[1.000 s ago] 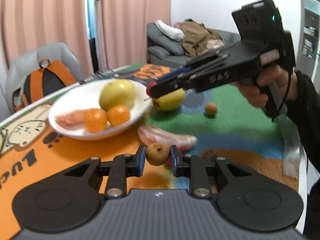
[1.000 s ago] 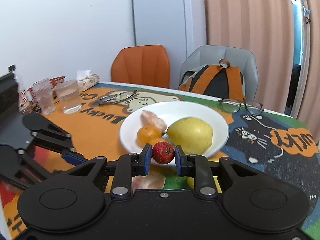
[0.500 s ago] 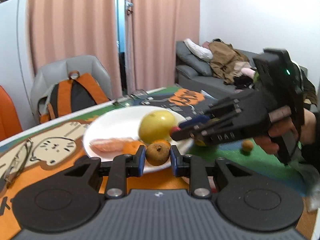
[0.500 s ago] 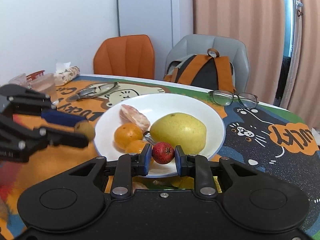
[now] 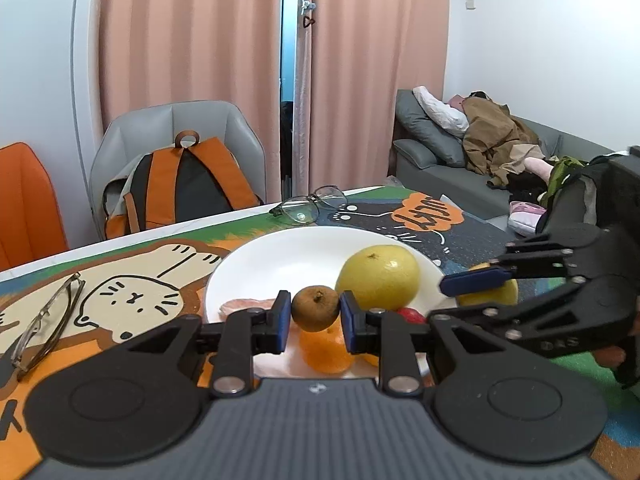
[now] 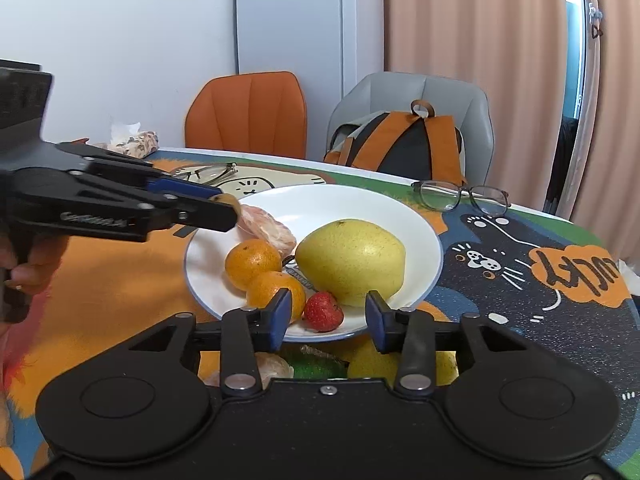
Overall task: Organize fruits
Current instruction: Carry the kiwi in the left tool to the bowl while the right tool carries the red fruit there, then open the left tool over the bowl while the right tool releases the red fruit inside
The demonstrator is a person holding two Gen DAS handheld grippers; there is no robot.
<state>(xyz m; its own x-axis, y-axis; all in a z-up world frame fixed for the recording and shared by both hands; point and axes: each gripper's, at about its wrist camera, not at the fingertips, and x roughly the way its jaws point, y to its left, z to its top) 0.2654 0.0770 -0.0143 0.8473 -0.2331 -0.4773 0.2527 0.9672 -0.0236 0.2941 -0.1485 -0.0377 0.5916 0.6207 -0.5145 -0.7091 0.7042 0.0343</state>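
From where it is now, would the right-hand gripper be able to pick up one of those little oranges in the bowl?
Probably yes. The right gripper is open and empty, the strawberry lying loose between its pads, and the near orange sits beside its left pad in the white bowl, uncovered.

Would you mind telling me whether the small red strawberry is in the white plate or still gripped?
In the white plate: the small red strawberry lies free between the right gripper's just-opened jaws.

Both grippers [image 5: 314,322] [image 6: 326,316] were built of black linkages (silver screws at the pivots), tipped by blue pads [image 6: 280,314].
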